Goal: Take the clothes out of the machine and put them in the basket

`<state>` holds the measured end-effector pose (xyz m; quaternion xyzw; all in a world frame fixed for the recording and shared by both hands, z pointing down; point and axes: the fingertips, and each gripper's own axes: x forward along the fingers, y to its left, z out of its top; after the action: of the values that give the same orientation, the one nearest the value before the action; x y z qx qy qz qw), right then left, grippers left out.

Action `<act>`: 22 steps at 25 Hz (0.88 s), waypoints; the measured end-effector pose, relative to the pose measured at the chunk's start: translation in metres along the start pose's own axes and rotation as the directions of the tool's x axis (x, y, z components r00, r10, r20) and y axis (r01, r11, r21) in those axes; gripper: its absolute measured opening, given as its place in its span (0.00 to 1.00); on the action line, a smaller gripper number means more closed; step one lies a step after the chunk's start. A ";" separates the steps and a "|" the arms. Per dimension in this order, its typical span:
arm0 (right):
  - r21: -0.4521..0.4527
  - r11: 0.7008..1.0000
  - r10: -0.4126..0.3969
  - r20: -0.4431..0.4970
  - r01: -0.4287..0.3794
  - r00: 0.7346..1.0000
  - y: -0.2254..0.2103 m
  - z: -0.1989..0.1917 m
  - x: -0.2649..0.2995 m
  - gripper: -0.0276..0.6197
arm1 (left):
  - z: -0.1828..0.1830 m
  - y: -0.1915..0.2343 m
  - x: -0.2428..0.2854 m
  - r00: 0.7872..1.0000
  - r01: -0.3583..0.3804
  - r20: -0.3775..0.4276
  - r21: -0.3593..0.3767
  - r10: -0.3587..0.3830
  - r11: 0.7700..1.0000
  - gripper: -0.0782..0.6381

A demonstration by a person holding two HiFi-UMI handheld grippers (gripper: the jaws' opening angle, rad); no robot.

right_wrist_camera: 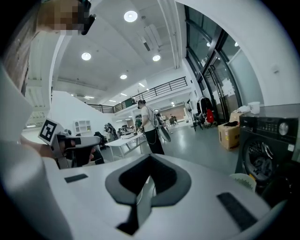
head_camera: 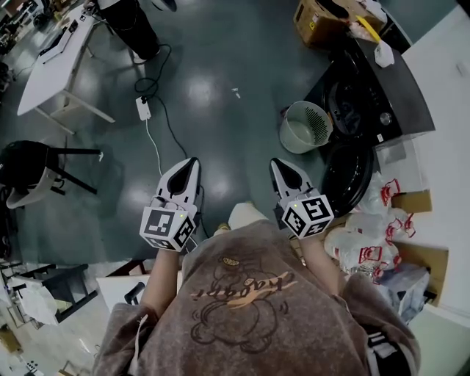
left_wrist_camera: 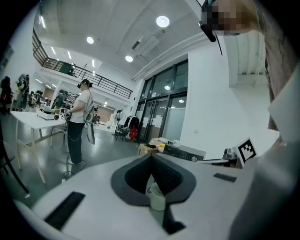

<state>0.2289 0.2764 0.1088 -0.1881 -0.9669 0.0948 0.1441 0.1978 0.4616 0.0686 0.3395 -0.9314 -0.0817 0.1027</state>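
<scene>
I look steeply down over my own brown sweatshirt (head_camera: pixel 250 308) at a glossy grey floor (head_camera: pixel 220 81). I hold both grippers out in front of me, side by side and well apart, each pointing away from me and slightly downward.

The left gripper (head_camera: pixel 192 161) has its jaws closed together at the tips, with nothing gripped. In the left gripper view, only the distant basket shows through the slot below the tips. The right gripper (head_camera: pixel 275 161) looks the same, its jaws meeting at the tips and holding nothing.

The black washing machine (head_camera: pixel 382 88) stands ahead and to my right, against a white wall. Its round door (head_camera: pixel 344 176) hangs open toward me. The drum opening (head_camera: pixel 345 103) is dark, and I cannot tell whether clothes are inside.

The pale, slotted basket (head_camera: pixel 305 126) stands upright on the floor just beside the machine's front, near the open door and beyond the right gripper.

A cardboard box (head_camera: pixel 319 22) sits past the machine. White plastic bags with red print (head_camera: pixel 363 239) lie at my right. A white power strip (head_camera: pixel 143 109) with its cable lies on the floor ahead of the left gripper, a white table (head_camera: pixel 55 70) stands at far left, and another person (right_wrist_camera: pixel 150 126) stands by a table in the distance.
</scene>
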 end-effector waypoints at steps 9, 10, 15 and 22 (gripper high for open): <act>-0.006 1.000 0.006 -0.004 -0.006 1.000 -0.017 0.011 0.053 0.04 | -0.001 0.043 0.034 1.000 -0.029 0.003 -0.033 0.029 0.999 0.12; -0.008 1.000 0.010 -0.001 -0.010 1.000 -0.022 0.015 0.063 0.04 | 0.000 0.049 0.043 1.000 -0.031 0.003 -0.032 0.031 0.999 0.12; -0.017 0.999 0.033 -0.002 -0.033 0.999 -0.057 0.043 0.119 0.04 | 0.023 0.077 0.104 0.999 -0.040 0.017 -0.022 0.040 0.999 0.12; -0.018 0.997 0.074 -0.016 -0.074 0.997 -0.111 0.086 0.202 0.04 | 0.064 0.120 0.194 0.997 -0.073 0.028 -0.012 0.074 0.997 0.12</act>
<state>-0.0149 0.2435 0.1037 -0.2258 -0.9590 0.0897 0.1461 -0.0374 0.4316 0.0600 0.3032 -0.9442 -0.0876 0.0943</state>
